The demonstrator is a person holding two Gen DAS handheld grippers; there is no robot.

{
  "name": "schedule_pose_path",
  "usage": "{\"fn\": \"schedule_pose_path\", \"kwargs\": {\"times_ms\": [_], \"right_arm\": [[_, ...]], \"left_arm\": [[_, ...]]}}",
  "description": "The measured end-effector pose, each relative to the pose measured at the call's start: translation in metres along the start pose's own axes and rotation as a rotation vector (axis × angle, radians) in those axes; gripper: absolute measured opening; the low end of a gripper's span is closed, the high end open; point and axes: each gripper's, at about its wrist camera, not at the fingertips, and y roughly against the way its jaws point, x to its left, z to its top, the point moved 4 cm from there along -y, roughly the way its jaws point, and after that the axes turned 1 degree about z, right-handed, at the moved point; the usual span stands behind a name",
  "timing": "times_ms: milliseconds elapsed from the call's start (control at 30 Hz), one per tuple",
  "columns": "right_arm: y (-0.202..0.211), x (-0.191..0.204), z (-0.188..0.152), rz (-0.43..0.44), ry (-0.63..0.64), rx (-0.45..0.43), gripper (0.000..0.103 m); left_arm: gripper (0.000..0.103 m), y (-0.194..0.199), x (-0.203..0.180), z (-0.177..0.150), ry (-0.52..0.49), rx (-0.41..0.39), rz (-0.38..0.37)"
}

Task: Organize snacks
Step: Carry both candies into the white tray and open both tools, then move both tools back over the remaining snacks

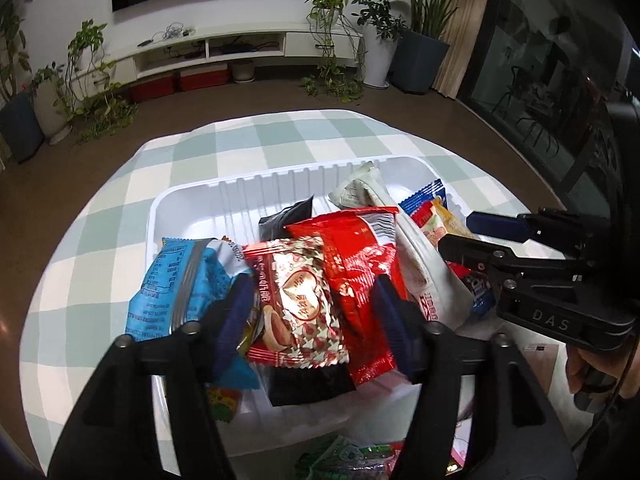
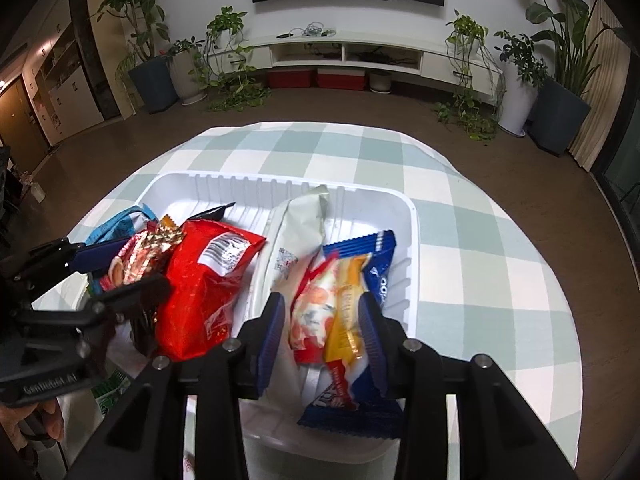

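Observation:
A white tray (image 1: 192,192) (image 2: 414,220) on the checked cloth holds many snack packets. My left gripper (image 1: 312,316) is open over the left half. A red-and-gold heart-patterned packet (image 1: 296,296) and part of a red bag (image 1: 360,248) (image 2: 208,280) lie between its blue pads, and a light blue packet (image 1: 176,280) lies just outside them. My right gripper (image 2: 322,332) (image 1: 460,234) stands open over the right half, straddling an orange-and-white packet (image 2: 340,300) that rests on a dark blue cookie packet (image 2: 376,256). A pale green-white bag (image 2: 304,216) lies behind it.
A black packet (image 1: 288,216) sits behind the red bag. Green packets (image 1: 344,456) (image 2: 108,396) lie on the cloth by the tray's near edge. A person's hand (image 1: 580,364) (image 2: 40,420) holds each handle. The round table's checked cloth (image 2: 480,280) surrounds the tray.

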Motion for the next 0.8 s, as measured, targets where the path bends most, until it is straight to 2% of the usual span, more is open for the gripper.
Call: {"fn": "schedule_pose_path", "kwargs": {"times_ms": [167,200,267,333,433,567,800], "right_arm": [[0.025,0.003,0.000,-0.002,0.015,-0.050,0.050],[0.033,0.004,0.000,0.005,0.013,-0.064,0.056],[0.048,0.003,-0.002,0.021,0.002,-0.091,0.066],[0.067,0.001,-0.008,0.059,-0.030,-0.125,0.081],[0.092,-0.001,-0.024,0.133,-0.083,-0.162,0.090],[0.117,-0.004,-0.058,0.193,-0.163,-0.190,0.091],[0.137,-0.004,-0.120,0.245,-0.288,-0.228,0.091]], "left_arm": [[0.073,0.014,-0.006,-0.005,-0.007,-0.010,-0.010],[0.075,0.018,-0.007,-0.006,-0.008,-0.013,-0.011],[0.087,0.029,-0.009,-0.009,-0.010,-0.024,-0.014],[0.097,0.042,-0.011,-0.014,-0.006,-0.037,-0.020],[0.103,0.060,-0.011,-0.026,0.002,-0.055,-0.006],[0.103,0.074,-0.006,-0.052,0.047,-0.027,0.043],[0.103,0.079,-0.004,-0.101,0.180,0.039,0.050]]}}
